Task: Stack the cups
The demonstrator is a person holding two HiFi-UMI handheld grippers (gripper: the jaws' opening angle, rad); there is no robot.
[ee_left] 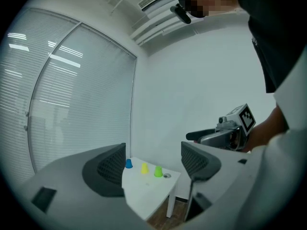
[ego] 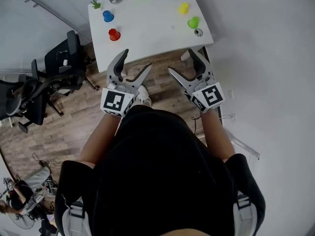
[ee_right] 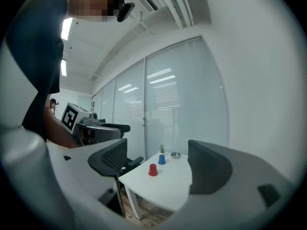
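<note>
Red cup (ego: 114, 34) near blue cup (ego: 108, 16), white table (ego: 147, 31)

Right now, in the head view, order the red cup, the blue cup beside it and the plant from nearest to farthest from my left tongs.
1. Red cup, left side, nearest the left tongs.
2. Blue cup, just beyond it.
3. Plant, farthest back on the left.

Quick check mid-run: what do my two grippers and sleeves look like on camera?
The left gripper and right gripper match: grey bodies, each with two tapered jaws lined with dark, mesh-textured pads. Each carries a white cube printed with black square markers. The person wears a black short-sleeved top.
</note>
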